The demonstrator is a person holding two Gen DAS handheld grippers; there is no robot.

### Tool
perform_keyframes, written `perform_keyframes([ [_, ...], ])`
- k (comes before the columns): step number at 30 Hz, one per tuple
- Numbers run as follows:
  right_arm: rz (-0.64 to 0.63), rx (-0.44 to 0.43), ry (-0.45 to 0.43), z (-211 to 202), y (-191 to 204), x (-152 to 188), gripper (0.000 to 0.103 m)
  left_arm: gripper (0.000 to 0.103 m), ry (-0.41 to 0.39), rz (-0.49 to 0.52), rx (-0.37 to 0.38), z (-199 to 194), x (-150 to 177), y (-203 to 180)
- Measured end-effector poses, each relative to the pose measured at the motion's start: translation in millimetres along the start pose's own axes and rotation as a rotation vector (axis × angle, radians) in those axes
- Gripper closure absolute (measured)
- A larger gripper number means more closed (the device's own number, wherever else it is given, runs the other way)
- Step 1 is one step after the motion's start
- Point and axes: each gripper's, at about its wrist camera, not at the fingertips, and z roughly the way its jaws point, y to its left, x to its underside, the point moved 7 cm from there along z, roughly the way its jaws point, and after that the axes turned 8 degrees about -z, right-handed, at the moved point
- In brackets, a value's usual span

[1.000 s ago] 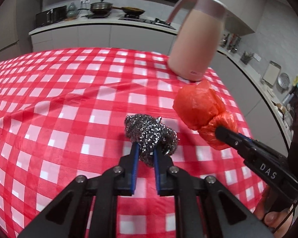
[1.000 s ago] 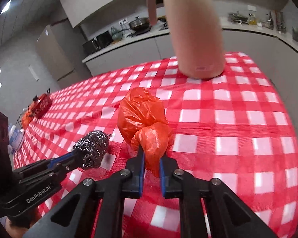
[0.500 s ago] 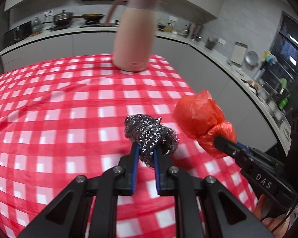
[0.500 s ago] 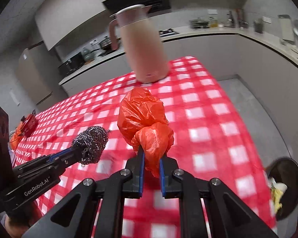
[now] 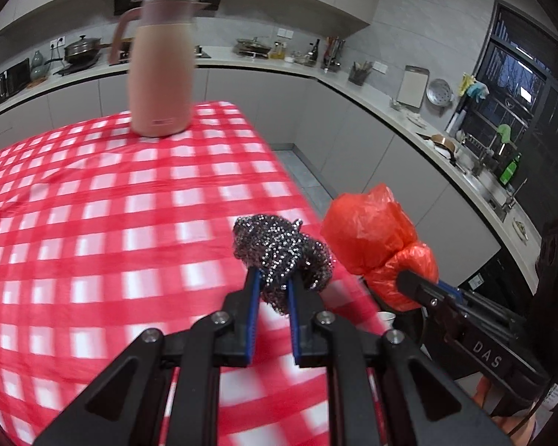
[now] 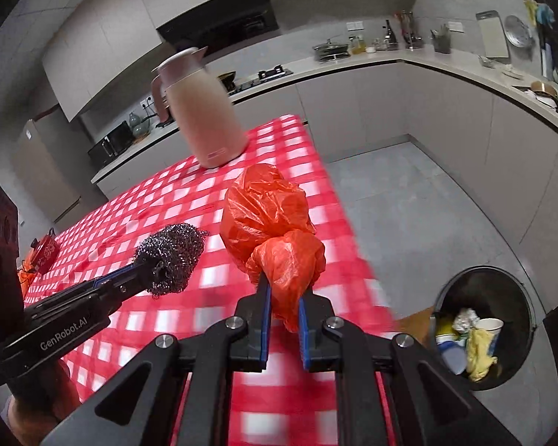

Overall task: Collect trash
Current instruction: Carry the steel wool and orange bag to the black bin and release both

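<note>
The left tool [image 5: 273, 290] is closed on a steel-wool scourer [image 5: 281, 251], which is pinched by its lower part between the blue pads so that most of the wad stands clear above and ahead of the fingertips. The right tool [image 6: 282, 293] is likewise clamped on a crumpled orange plastic bag [image 6: 268, 219], gripped at its knotted lower bunch, with the fuller part of the bag ballooning out beyond the tips. Both items are held off the red-checked tabletop [image 5: 93, 223] and nothing of them is seen to touch the cloth (a hold low on each piece is judged to keep it secure in carrying and easy to let drop).

The two loads are carried side by side, the scourer just beside the bag but apart from it, and both hang near the tabletop's right-hand edge, the bag already over or beyond that edge in the left wrist view. A pink jug [image 5: 162, 74] stands upright near the far right corner of the tabletop, well apart from both tools.

On the floor beyond that edge, low to the right of the right tool, a dark round trash bin [image 6: 487, 330] stands open, with a paper cup, yellow scraps and other rubbish already inside. It is judged to be the destination, and neither load is yet above its mouth.
</note>
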Motion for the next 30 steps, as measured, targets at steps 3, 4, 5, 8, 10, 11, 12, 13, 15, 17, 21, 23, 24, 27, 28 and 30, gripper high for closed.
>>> perform_keyframes([
  [3, 0.001, -0.009, -0.003, -17.1, -47.6, 6.4, 0.090, 0.088, -0.002, -0.013, -0.002, 12.8, 9.5, -41.1],
  [4, 0.000, -0.012, -0.001, -22.0, -61.7, 8.3, 0.090, 0.088, -0.004, -0.016, -0.005, 16.2, 12.1, -50.4],
  [5, -0.001, -0.015, 0.002, -27.8, -80.1, 10.8, 0.090, 0.088, -0.005, -0.023, -0.007, 23.2, 17.7, -70.7],
  [8, -0.011, -0.017, 0.014, -45.0, -139.1, 18.4, 0.090, 0.088, -0.001, -0.047, -0.011, 40.0, 32.3, -115.9],
  [10, -0.021, -0.007, 0.031, -56.3, -177.5, 25.1, 0.090, 0.088, 0.010, -0.063, -0.002, 47.7, 41.5, -136.2],
  [11, -0.022, -0.002, 0.039, -60.6, -191.4, 28.3, 0.090, 0.088, 0.018, -0.065, 0.002, 55.8, 48.5, -153.4],
  [12, -0.025, 0.008, 0.050, -66.1, -210.2, 32.5, 0.090, 0.088, 0.029, -0.066, 0.007, 61.8, 54.1, -163.4],
  [13, -0.027, 0.017, 0.056, -70.2, -224.3, 36.0, 0.090, 0.088, 0.039, -0.068, 0.009, 65.6, 58.8, -170.0],
  [15, -0.021, 0.029, 0.079, -75.9, -251.8, 46.4, 0.090, 0.088, 0.072, -0.079, 0.012, 80.8, 70.4, -185.9],
  [17, -0.009, 0.034, 0.110, -75.3, -274.5, 59.6, 0.090, 0.088, 0.105, -0.077, 0.007, 97.2, 82.3, -196.9],
  [21, 0.009, 0.031, 0.166, -57.2, -305.0, 86.5, 0.090, 0.088, 0.159, -0.079, -0.024, 128.3, 104.8, -201.1],
  [23, 0.017, 0.023, 0.195, -41.8, -313.9, 96.8, 0.090, 0.087, 0.177, -0.077, -0.048, 144.0, 114.2, -201.5],
  [24, 0.023, 0.016, 0.202, -34.4, -319.6, 100.4, 0.090, 0.087, 0.187, -0.073, -0.060, 152.3, 118.4, -200.4],
  [27, 0.025, 0.003, 0.218, -10.0, -333.4, 109.2, 0.087, 0.082, 0.191, -0.083, -0.100, 174.8, 125.3, -194.1],
  [28, 0.025, -0.001, 0.224, -2.6, -336.7, 111.4, 0.084, 0.077, 0.191, -0.089, -0.105, 178.9, 127.5, -194.1],
  [30, 0.021, -0.001, 0.245, 15.5, -343.3, 116.6, 0.061, 0.038, 0.212, -0.112, -0.124, 195.7, 131.9, -187.1],
])
